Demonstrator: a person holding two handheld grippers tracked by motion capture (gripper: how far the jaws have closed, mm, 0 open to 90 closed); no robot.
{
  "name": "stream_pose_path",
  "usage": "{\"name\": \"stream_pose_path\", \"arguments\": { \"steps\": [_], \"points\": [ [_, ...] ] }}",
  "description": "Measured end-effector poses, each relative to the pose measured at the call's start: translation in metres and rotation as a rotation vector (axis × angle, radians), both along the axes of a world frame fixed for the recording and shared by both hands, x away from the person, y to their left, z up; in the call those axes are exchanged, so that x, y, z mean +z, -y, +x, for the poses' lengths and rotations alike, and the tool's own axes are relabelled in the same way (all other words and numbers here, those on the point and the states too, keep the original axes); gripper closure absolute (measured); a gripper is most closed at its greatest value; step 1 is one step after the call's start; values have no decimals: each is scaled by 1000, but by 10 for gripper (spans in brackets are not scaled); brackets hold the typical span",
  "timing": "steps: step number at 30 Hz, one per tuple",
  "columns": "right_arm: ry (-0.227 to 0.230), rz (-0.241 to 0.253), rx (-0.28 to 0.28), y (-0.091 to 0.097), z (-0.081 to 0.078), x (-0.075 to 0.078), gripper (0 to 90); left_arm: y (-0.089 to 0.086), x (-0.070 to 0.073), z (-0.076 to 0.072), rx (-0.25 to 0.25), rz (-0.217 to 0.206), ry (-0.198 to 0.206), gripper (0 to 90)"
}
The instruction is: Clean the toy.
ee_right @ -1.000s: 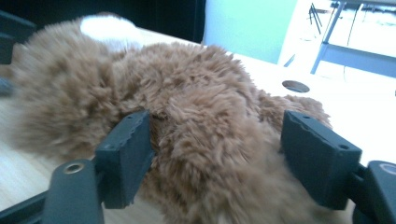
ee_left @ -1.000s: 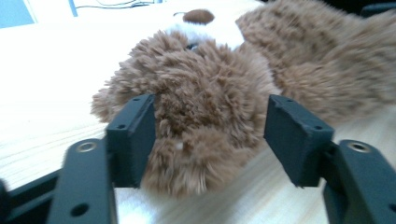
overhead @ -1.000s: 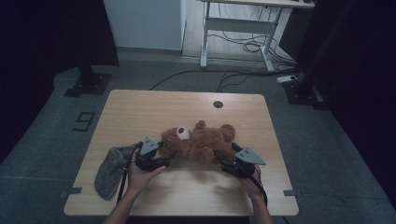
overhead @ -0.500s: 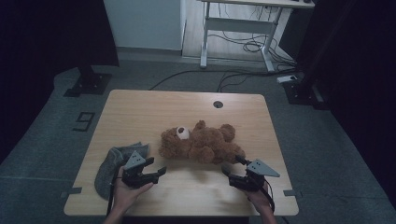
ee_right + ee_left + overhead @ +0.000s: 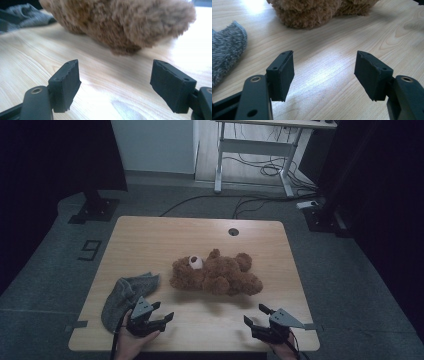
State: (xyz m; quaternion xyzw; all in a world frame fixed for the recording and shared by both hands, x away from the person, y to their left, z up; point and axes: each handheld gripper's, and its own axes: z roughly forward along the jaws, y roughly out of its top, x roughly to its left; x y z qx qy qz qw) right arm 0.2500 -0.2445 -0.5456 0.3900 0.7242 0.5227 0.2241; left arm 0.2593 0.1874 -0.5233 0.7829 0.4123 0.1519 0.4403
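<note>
holding my left gripper (image 5: 159, 314) and right gripper (image 5: 256, 315) wide open and empty near the table's (image 5: 150, 235) front edge, i judged nothing gripped yet, the fluffy brown teddy bear (image 5: 216, 275) lying mid-table beside the grey knitted sock (image 5: 125, 295).

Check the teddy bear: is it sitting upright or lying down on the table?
Lying down. The teddy bear sprawls flat on the table, limbs spread sideways and its white muzzle facing up, apart from both open grippers.
</note>
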Motion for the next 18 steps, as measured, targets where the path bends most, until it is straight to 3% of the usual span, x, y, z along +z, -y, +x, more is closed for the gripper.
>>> {"name": "stream_pose_path", "arguments": {
  "steps": [5,18],
  "points": [
    [-23,-11,2,-2,4,-3,231,1,-3,1,-4,0,-9,328],
    [-15,-13,6,-4,3,-3,232,-2,-2,2,3,-3,-6,327]
  ]
}}
